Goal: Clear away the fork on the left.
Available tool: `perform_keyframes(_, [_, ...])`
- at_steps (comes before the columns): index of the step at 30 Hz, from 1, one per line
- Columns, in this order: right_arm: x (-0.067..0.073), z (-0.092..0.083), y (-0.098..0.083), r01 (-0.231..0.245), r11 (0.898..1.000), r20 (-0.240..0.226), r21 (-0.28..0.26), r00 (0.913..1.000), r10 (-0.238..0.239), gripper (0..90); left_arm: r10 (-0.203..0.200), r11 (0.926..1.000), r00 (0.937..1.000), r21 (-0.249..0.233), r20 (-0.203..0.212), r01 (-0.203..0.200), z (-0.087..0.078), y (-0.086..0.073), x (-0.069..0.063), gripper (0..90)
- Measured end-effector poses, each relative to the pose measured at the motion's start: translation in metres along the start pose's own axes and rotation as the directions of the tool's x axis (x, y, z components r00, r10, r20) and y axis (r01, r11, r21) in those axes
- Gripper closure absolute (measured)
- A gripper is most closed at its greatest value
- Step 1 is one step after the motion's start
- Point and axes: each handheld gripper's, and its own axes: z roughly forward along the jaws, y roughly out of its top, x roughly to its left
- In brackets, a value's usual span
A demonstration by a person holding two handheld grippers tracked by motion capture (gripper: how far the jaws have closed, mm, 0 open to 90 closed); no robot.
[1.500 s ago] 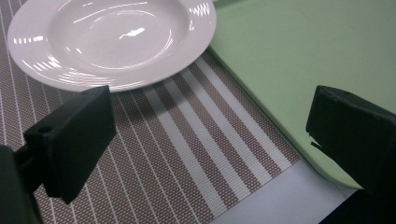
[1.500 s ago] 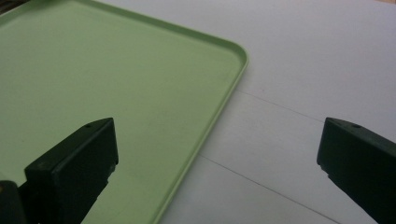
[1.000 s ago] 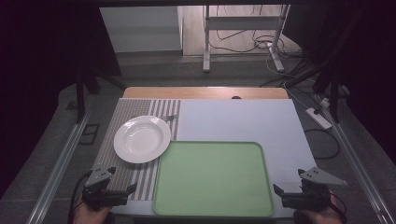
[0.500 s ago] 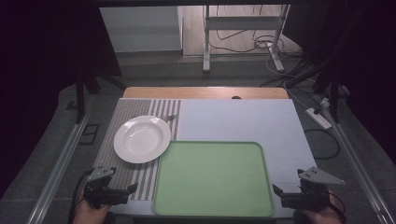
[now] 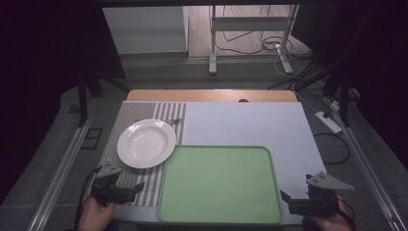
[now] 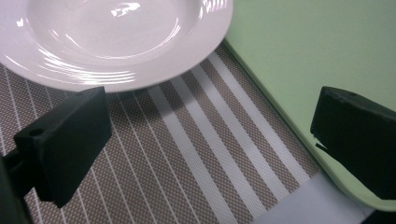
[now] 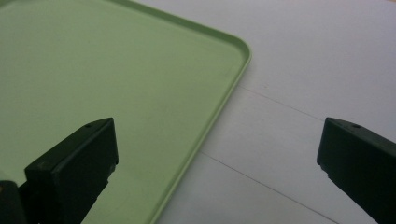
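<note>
One white plate seen at 12 o'clock from left gripper. One green tray at 9 o'clock from right gripper. Both grippers spread wide, nothing held.

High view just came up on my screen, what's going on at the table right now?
Nothing is being handled yet. A person holds the left gripper open above the striped placemat, just short of the white plate. The right gripper is open too, at the right edge of the empty green tray. The plate sits on the placemat, beside the tray.
</note>
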Motion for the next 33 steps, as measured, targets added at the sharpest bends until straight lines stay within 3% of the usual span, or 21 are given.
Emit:
perform_keyframes(4, [0.000, 0.000, 0.000, 0.009, 1.000, -0.002, 0.004, 1.0000, -0.009, 0.0, -0.012, 0.9999, 0.9998, -0.006, 0.014, 0.012, 0.008, 0.002, 0.012, 0.0])
perform_keyframes(11, [0.001, 0.000, 0.000, 0.011, 1.000, -0.002, 0.003, 0.9999, -0.011, 0.0, -0.016, 0.9998, 0.9991, -0.007, 0.039, 0.017, 0.015, 0.010, 0.019, 0.1])
perform_keyframes(17, [0.001, 0.001, 0.001, 0.012, 1.000, -0.002, 0.005, 0.9999, -0.012, 0.0, -0.002, 0.9999, 0.9977, 0.016, 0.068, 0.001, 0.027, 0.025, 0.026, 0.1])
perform_keyframes(21, [0.001, 0.001, 0.001, 0.011, 1.000, -0.003, 0.005, 0.9999, -0.011, 0.0, 0.027, 0.9980, 0.9984, 0.055, 0.050, -0.030, 0.036, 0.034, 0.030, 0.1])
perform_keyframes(24, [0.001, 0.001, 0.001, 0.012, 1.000, -0.003, 0.006, 0.9999, -0.012, 0.0, 0.023, 0.9972, 0.9976, 0.069, 0.066, -0.027, 0.043, 0.042, 0.036, 0.8])
perform_keyframes(33, [0.001, 0.002, 0.001, 0.012, 1.000, -0.003, 0.009, 0.9999, -0.012, 0.0, 0.044, 0.9964, 0.9968, 0.070, 0.067, -0.048, 0.058, 0.062, 0.042, 0.9])
